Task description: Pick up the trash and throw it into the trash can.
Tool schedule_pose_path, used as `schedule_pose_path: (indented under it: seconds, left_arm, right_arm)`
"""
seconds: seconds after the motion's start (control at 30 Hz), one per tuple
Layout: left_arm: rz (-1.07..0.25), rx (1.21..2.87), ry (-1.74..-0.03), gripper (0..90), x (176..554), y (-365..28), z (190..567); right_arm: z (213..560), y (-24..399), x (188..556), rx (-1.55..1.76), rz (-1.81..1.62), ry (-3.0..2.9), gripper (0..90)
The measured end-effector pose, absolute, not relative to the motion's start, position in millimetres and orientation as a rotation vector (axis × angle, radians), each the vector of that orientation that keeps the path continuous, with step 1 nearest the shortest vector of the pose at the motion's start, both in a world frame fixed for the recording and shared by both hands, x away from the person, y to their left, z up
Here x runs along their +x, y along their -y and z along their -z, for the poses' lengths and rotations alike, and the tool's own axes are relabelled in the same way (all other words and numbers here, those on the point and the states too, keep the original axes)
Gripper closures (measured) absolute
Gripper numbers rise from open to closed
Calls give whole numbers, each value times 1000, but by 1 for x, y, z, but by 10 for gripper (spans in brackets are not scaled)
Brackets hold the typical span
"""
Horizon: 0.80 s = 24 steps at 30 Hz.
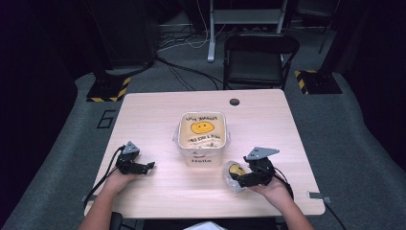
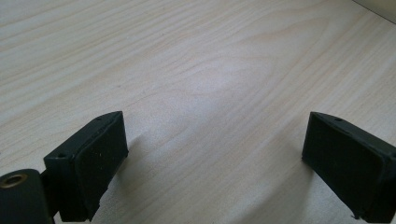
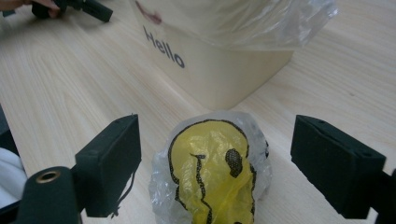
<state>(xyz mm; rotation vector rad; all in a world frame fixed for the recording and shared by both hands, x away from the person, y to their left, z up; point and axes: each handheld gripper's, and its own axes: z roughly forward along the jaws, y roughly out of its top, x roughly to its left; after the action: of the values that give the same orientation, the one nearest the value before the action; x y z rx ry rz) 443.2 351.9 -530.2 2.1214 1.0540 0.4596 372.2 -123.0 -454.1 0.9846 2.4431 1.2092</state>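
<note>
right tool wide around crumpled bag | left tool wide | pale wood table | dark room

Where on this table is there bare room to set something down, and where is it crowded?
Free: the far strip between the bin and the grommet hole; the left side beyond the left gripper; the near middle between both grippers. Crowded: the near right, where the crumpled bag lies between the right gripper's open jaws, close to the bin's corner.

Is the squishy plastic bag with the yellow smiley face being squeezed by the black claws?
No: in the right gripper view the crumpled clear plastic bag with the yellow smiley face lies on the pale wooden table between the right gripper jaws, with gaps on both sides.
</note>
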Motion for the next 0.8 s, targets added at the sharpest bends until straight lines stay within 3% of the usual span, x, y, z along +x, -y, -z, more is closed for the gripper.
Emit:
schedule_pose_path:
  seconds: [0.53, 0.8]
  left_arm:
    - [-461, 2124, -1051, 62, 443, -352, 530]
    - [-458, 2120, -1055, 63, 443, -352, 530]
  right_arm:
    - [476, 105, 371, 913, -1090, -2533, 92]
    - [484, 106, 374, 932, -1056, -2557, 112]
